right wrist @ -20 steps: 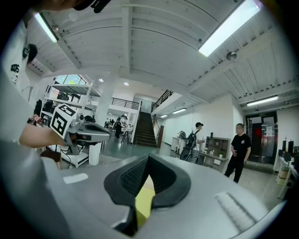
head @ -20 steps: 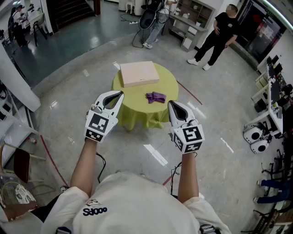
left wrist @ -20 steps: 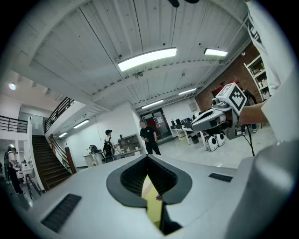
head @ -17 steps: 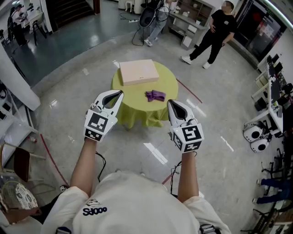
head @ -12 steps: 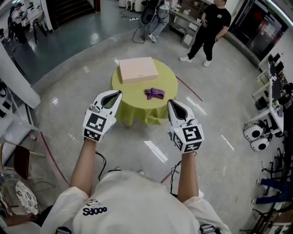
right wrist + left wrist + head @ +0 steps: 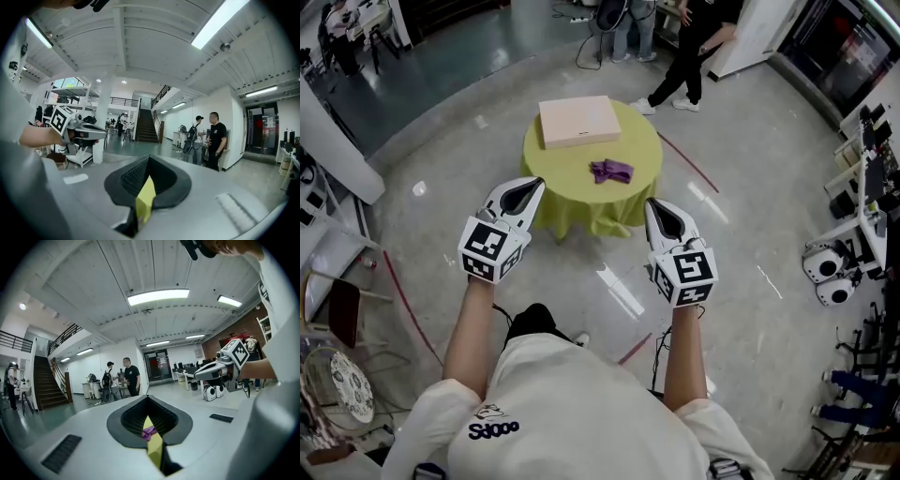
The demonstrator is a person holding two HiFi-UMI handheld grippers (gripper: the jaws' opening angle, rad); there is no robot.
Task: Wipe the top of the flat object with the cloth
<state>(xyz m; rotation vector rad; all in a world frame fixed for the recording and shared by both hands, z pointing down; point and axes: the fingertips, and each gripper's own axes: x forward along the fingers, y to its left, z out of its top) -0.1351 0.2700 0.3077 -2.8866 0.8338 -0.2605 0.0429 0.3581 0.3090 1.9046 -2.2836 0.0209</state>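
A flat beige box (image 6: 578, 121) lies at the far side of a round table covered in a yellow-green cloth (image 6: 581, 204). A crumpled purple cloth (image 6: 611, 171) sits on the table nearer to me, right of centre. My left gripper (image 6: 535, 182) and right gripper (image 6: 651, 202) are both held in the air short of the table, shut and empty. In the left gripper view, the purple cloth (image 6: 149, 432) shows through the narrow slit under the closed jaw tips (image 6: 148, 397). In the right gripper view only a sliver of yellow-green table (image 6: 146, 197) shows there.
Two people stand just beyond the table (image 6: 692, 47). White wheeled machines (image 6: 825, 272) and desks line the right side. A chair (image 6: 337, 314) and a white pillar (image 6: 333, 150) are at the left. Shiny floor lies between me and the table.
The table has drawn closer and sits more centred ahead of me. The person in black has walked left, to right behind the table. Both grippers stay shut and level.
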